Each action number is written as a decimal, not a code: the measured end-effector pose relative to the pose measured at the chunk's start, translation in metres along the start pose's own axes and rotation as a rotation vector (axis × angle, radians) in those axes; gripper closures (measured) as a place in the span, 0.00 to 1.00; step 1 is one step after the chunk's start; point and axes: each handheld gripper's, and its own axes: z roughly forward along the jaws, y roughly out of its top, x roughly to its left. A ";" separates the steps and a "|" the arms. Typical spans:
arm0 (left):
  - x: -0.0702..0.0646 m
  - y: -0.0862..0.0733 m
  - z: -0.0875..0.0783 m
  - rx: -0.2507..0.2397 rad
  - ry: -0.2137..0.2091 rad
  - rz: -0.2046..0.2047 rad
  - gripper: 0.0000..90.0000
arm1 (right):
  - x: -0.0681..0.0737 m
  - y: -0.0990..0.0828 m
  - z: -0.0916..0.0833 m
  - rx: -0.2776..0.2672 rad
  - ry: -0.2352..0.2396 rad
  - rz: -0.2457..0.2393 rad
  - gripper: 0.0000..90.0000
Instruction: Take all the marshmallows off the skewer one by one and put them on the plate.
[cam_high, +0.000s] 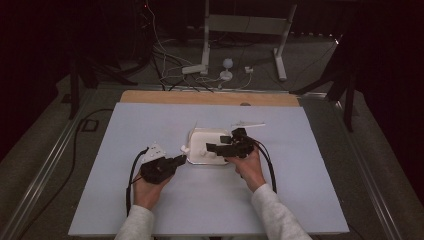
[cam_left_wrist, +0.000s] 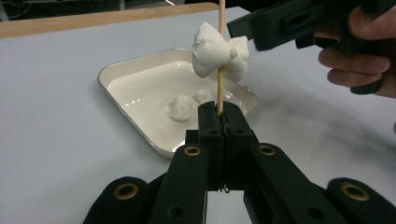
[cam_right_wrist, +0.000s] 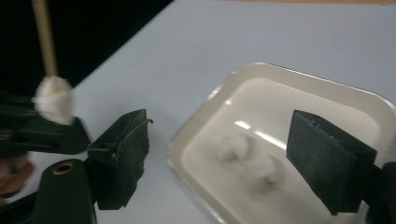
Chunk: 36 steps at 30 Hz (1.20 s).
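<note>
- The left gripper (cam_left_wrist: 219, 119) is clamped on the foot of a wooden skewer (cam_left_wrist: 221, 28), holding it upright so pieces can be threaded down it from the free top end.
- A white marshmallow (cam_left_wrist: 217, 56) sits pierced on the skewer, above the jaws.
- The right gripper (cam_right_wrist: 215, 158) has its jaws standing apart with nothing between them, hovering over the tray (cam_left_wrist: 140, 135).
- Two more marshmallows (cam_right_wrist: 250, 161) lie in the tray, likely the next pickups.
- The tray's raised rim lies just beyond the left jaws; the table (cam_high: 125, 200) around is bare, leaving room to move.
</note>
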 end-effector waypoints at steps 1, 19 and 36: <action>0.000 0.000 0.000 0.001 0.001 0.000 1.00 | 0.001 0.001 -0.001 -0.003 0.007 -0.002 0.23; -0.003 0.001 0.004 0.004 -0.001 -0.013 1.00 | 0.033 0.009 0.004 -0.024 0.135 -0.036 0.27; -0.006 0.003 0.005 -0.004 -0.018 -0.003 1.00 | 0.053 0.005 0.031 0.037 0.238 -0.042 0.64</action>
